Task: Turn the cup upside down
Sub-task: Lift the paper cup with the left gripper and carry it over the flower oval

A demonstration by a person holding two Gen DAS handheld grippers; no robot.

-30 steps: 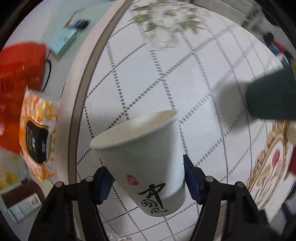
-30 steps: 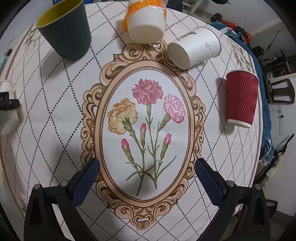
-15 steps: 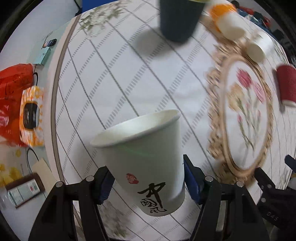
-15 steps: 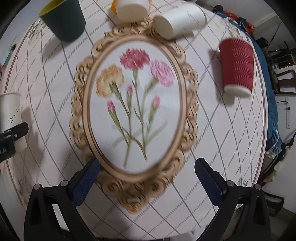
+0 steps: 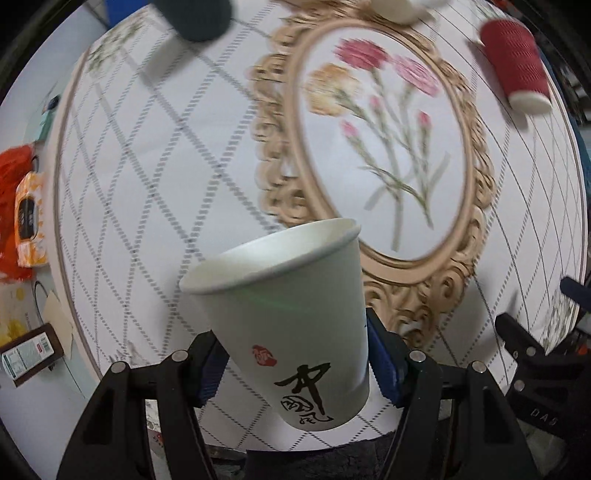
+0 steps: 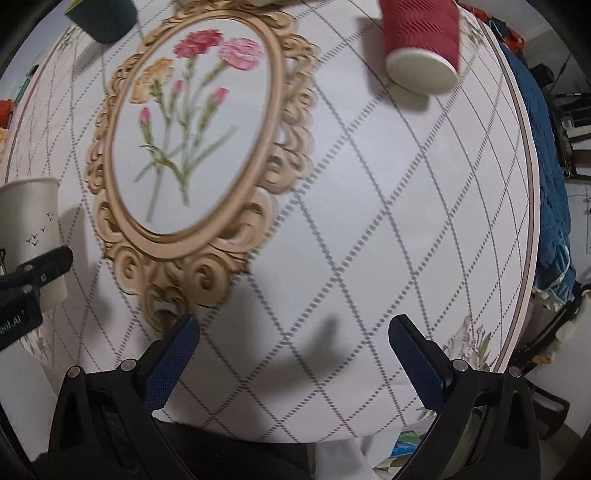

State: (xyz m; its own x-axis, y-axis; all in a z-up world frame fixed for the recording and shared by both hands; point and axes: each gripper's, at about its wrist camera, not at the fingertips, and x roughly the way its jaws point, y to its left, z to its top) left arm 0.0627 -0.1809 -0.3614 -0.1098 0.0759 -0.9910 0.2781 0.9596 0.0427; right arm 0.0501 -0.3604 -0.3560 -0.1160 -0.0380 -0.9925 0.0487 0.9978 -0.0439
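Observation:
My left gripper (image 5: pixel 293 360) is shut on a white paper cup (image 5: pixel 291 317) with black calligraphy and a red seal. The cup is held mouth up, slightly tilted, above the near edge of the round table (image 5: pixel 147 155). The same cup (image 6: pixel 31 229) shows at the left edge of the right wrist view, clamped by a black finger. My right gripper (image 6: pixel 293 345) is open and empty above the table's near right part. It also shows at the right edge of the left wrist view (image 5: pixel 532 332).
A red ribbed cup (image 6: pixel 423 40) stands upside down at the far right, also in the left wrist view (image 5: pixel 517 66). A dark green cup (image 5: pixel 195 16) stands at the far left. An oval flower print (image 6: pixel 192 125) marks the tablecloth's middle. Packets and an orange bag (image 5: pixel 26 218) lie off the table's left.
Both grippers have pulled back toward the table's near edge. The left one has swung right with the cup in it, so the flower oval and red cup now show ahead.

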